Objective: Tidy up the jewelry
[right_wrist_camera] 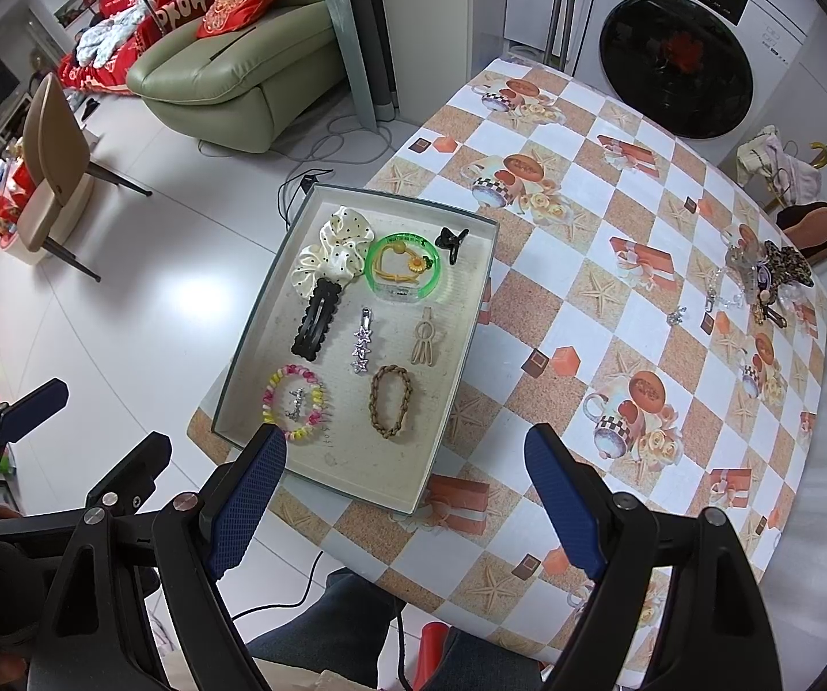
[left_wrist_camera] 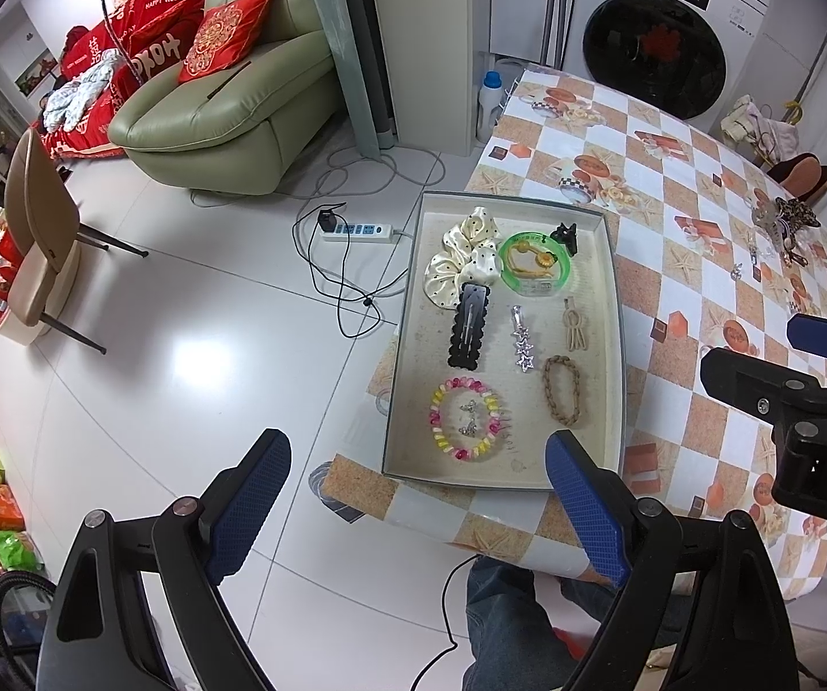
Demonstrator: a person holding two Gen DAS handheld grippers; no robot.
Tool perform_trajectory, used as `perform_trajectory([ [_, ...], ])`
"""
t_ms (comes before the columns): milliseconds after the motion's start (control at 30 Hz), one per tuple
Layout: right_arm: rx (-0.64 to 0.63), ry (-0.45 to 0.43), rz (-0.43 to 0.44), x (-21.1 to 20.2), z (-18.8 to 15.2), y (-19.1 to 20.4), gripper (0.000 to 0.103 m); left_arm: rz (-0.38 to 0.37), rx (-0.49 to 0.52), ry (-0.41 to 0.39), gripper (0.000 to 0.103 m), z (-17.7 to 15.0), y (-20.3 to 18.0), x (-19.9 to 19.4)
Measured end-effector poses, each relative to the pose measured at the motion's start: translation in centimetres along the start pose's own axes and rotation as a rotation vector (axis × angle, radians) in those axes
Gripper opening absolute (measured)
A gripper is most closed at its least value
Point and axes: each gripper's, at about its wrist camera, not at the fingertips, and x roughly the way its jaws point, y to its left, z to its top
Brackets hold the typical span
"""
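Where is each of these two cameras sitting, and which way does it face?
Left wrist: on the left hand-held gripper, looking steeply down at the tray; the person's trouser leg shows.
Right wrist: on the right hand-held gripper, looking down at the table; its fingers show.
Both share the tray and the washing machine.

Both claws hang steeply nose-down, side by side. The left claw [left_wrist_camera: 419, 495] has its jaws spread wide with nothing between the blue pads. The right claw [right_wrist_camera: 405, 489] matches it, gaping and empty, legs below.
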Motion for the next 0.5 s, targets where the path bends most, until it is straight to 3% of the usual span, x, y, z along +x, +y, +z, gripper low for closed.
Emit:
perform_trajectory([
  [500,0.001,0.001,0.001,0.13,0.11,0.11,0.087,0.005,0.001,0.002,0.093,0.23,-0.04,0.14],
])
